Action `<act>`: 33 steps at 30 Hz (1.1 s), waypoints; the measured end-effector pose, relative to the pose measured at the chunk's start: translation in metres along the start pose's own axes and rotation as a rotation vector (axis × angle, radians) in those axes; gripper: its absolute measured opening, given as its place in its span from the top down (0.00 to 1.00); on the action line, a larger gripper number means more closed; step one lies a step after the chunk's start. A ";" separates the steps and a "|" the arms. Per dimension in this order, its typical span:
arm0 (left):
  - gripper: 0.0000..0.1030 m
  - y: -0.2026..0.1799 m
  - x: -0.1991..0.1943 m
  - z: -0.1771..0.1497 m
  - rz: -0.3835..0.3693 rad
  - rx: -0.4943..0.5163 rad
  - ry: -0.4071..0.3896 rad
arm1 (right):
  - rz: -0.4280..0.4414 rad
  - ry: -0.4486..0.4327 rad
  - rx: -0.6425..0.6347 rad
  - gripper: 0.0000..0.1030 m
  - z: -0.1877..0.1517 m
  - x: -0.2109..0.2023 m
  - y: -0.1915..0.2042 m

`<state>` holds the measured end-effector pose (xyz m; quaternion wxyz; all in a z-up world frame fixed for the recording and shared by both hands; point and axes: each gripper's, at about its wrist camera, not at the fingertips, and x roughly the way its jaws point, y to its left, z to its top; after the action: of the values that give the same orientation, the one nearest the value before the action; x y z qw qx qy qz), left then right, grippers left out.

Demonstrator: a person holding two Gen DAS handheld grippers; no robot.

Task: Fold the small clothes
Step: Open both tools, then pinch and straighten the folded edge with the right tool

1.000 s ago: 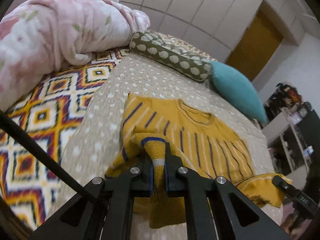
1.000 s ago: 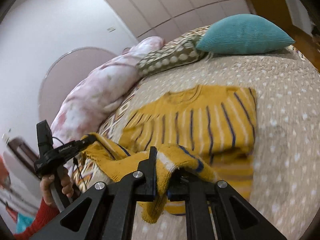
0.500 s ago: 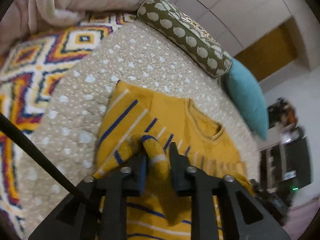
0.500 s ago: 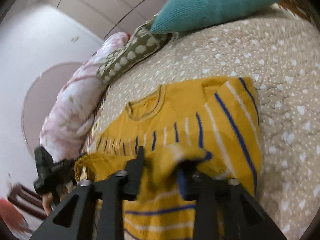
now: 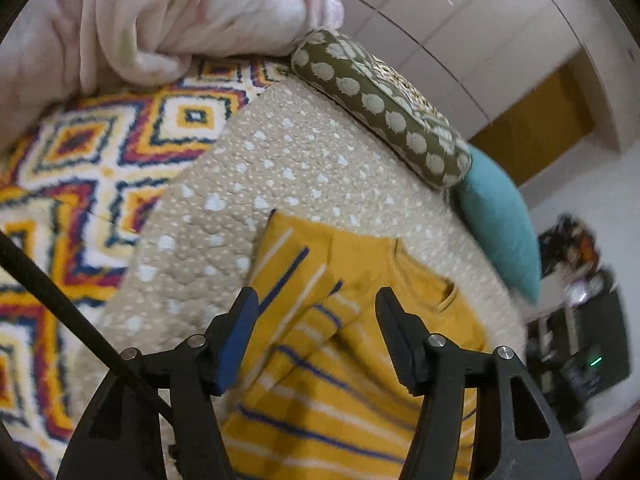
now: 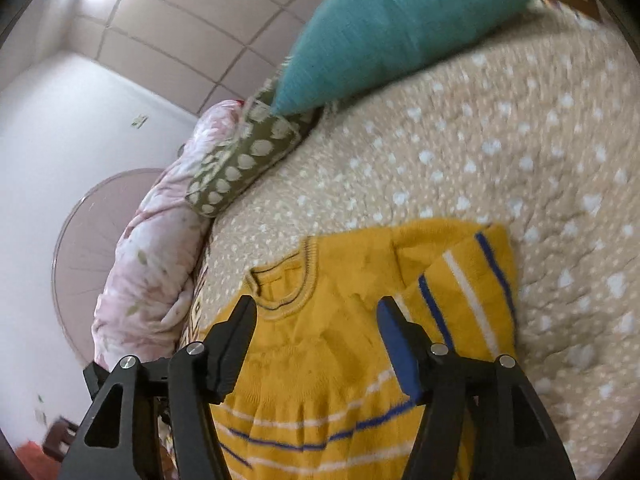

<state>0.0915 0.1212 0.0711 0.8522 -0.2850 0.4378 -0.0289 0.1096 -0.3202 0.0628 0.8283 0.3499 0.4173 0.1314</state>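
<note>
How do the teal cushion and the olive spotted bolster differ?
The teal cushion is plain, broad and tapers to a corner; the olive spotted bolster is patterned with pale spots, long and narrow. Both lie side by side at the far edge of the beige dotted bedspread.

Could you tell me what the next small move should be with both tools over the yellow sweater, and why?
Probably draw both back: the left tool and right tool, jaws just opened, grip nothing, and the yellow sweater lies folded over on the bedspread.

The sweater was mustard with blue and white stripes; the bedspread beige, dotted white; one pillow teal.
</note>
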 end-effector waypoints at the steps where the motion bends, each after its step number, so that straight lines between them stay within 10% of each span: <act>1: 0.41 -0.002 -0.005 -0.005 0.016 0.040 -0.002 | -0.022 -0.002 -0.042 0.34 -0.004 -0.009 0.004; 12: 0.39 0.008 -0.040 -0.069 0.153 0.248 0.022 | -0.197 0.076 -0.259 0.33 -0.105 -0.078 -0.025; 15: 0.39 0.012 -0.051 -0.079 0.182 0.240 0.021 | -0.200 0.146 -0.282 0.83 -0.125 -0.065 -0.029; 16: 0.39 0.013 -0.056 -0.081 0.188 0.235 0.016 | -0.269 0.143 -0.282 0.86 -0.127 -0.062 -0.033; 25: 0.34 0.038 -0.080 -0.097 0.206 0.169 -0.047 | -0.349 0.014 -0.301 0.77 -0.125 -0.106 -0.008; 33: 0.34 0.055 -0.039 -0.104 0.151 0.098 -0.041 | -0.179 0.088 -0.435 0.68 -0.140 -0.063 0.087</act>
<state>-0.0226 0.1303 0.0240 0.8737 -0.2097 0.4384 0.0201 -0.0326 -0.2234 0.1032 0.8735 0.1185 0.4444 0.1594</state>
